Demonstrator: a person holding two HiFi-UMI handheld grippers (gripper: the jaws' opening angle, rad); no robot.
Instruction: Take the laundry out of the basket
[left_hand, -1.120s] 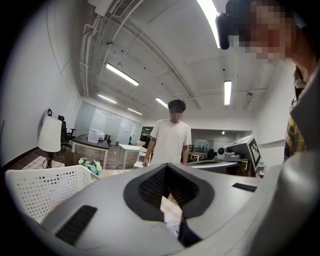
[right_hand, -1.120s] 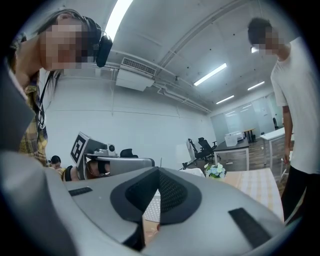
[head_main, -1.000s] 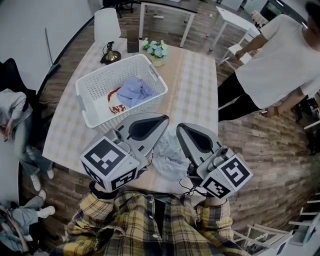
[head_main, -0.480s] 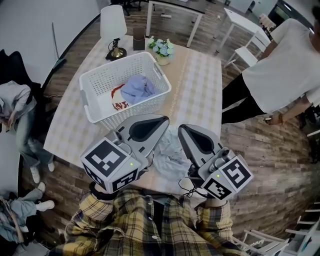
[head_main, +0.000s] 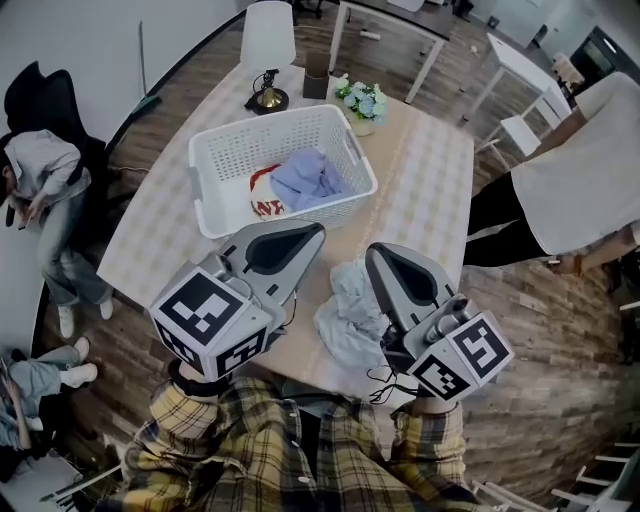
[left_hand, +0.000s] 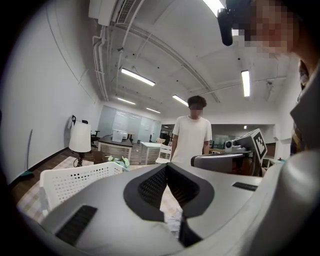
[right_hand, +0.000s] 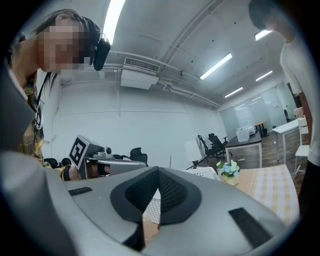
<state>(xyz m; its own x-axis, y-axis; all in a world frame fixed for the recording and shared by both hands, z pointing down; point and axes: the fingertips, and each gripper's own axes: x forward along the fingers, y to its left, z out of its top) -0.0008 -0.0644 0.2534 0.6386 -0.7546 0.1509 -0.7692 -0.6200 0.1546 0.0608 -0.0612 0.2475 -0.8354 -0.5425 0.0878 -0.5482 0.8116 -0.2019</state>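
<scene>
Clenched and empty, the left gripper and right gripper hover beside a cloth lying outside the basket, likely poised to fetch more.

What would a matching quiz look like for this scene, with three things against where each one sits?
Things:
1. blue garment
2. pale grey garment
3. lamp

Places:
A. far end of the table
B. inside the white basket
C. near edge of the table, outside the basket

Pairs: 1-B, 2-C, 3-A
</scene>
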